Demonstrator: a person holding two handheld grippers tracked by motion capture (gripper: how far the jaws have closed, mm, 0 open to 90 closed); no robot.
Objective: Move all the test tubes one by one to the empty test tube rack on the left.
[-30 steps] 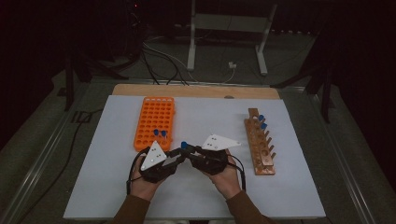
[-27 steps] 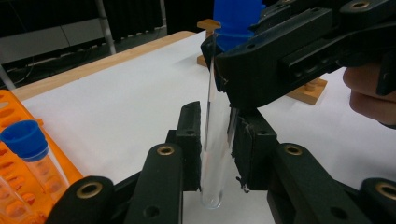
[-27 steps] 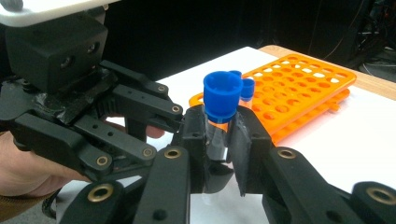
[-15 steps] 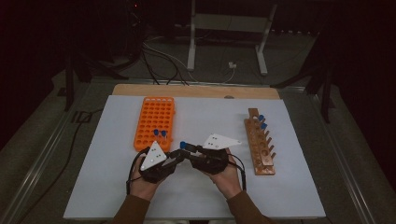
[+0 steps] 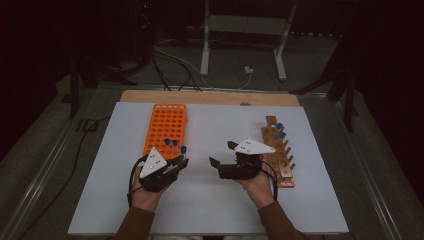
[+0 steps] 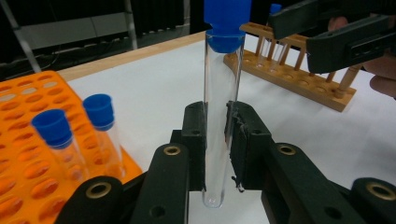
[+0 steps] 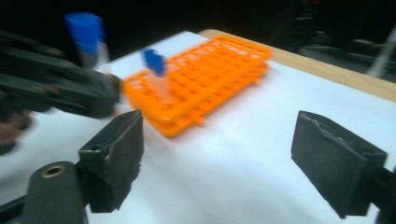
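Blue cap (image 6: 227,21) top cut off

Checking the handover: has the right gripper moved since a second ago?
Yes. The right gripper has pulled rightward, away from the left gripper and toward the wooden rack; its jaws have just been opening, nothing between them.

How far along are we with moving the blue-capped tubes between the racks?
Two tubes already stand in the orange rack. In hand: the left hand-held gripper clamps one blue-capped tube upright; the right hand-held gripper has just been opening, nothing between its jaws. Two capped tubes remain in the wooden rack.
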